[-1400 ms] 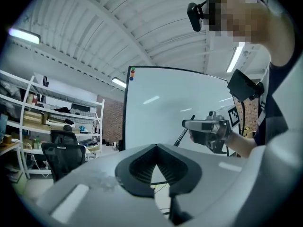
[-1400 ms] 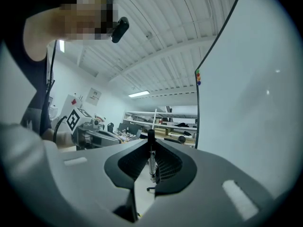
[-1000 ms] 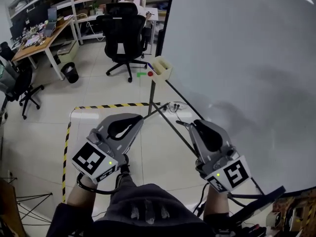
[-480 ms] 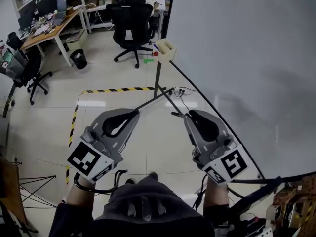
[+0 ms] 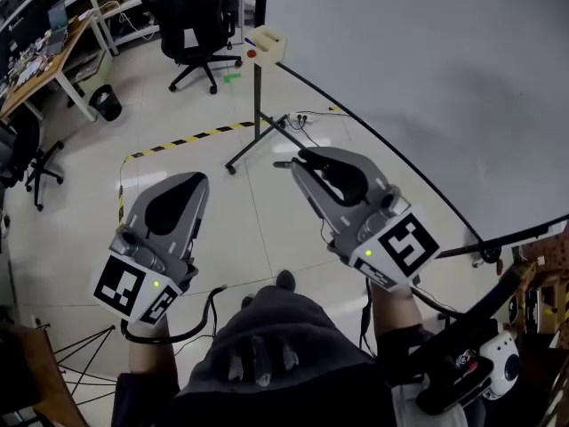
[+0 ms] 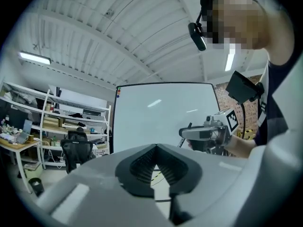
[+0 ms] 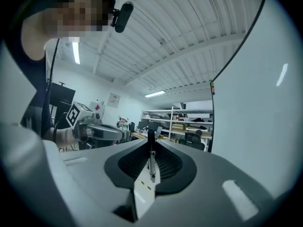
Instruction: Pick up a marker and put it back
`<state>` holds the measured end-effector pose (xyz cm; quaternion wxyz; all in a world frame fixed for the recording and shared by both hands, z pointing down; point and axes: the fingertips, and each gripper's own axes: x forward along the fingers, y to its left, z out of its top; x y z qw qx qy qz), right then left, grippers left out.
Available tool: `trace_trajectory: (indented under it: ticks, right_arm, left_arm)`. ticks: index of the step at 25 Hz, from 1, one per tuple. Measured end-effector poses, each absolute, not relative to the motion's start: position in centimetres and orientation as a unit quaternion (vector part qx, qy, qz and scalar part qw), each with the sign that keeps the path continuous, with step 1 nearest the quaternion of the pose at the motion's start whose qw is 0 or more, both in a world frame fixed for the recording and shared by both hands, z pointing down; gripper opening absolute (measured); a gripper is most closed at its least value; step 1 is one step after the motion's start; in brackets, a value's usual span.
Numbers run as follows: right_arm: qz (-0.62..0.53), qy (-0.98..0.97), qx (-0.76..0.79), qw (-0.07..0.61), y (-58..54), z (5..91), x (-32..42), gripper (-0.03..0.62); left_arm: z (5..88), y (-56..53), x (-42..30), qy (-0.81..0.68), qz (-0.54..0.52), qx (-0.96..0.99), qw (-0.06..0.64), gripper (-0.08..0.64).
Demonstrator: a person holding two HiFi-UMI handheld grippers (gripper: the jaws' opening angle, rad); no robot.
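right gripper (image 5: 299,160) clamped on marker (image 7: 151,162), held crosswise to its jaws | marker well short of holder box (image 5: 266,44), which lies ahead; right gripper nearer | left gripper (image 5: 197,181) closed, empty

The whiteboard (image 5: 427,78) fills the upper right of the head view, with a small box (image 5: 265,44) beside its left edge at the top. A chair (image 5: 178,7) stands just left of the box, and a desk (image 5: 36,74) and a bin (image 5: 105,102) are in the upper left. Lower down, the left gripper (image 5: 190,179) is left of the right gripper (image 5: 299,160), which has a marker (image 7: 151,160) between its jaws.
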<state>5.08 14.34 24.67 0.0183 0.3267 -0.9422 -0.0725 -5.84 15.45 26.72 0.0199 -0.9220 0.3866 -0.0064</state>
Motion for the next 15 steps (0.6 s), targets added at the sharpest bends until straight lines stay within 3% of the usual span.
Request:
trace_trajectory:
  ticks: [6,15]
  right_arm:
    - [-0.070,-0.937,0.340,0.040,17.9,25.7,1.7,0.043]
    - [-0.073,-0.935,0.346,0.032,19.0,25.1,2.7,0.043]
  left_arm:
    - [27.6,18.5,-8.7,0.366,0.001,-0.931,0.017,0.006]
    - [27.1,19.2,-8.3,0.369,-0.008,-0.929,0.031,0.006]
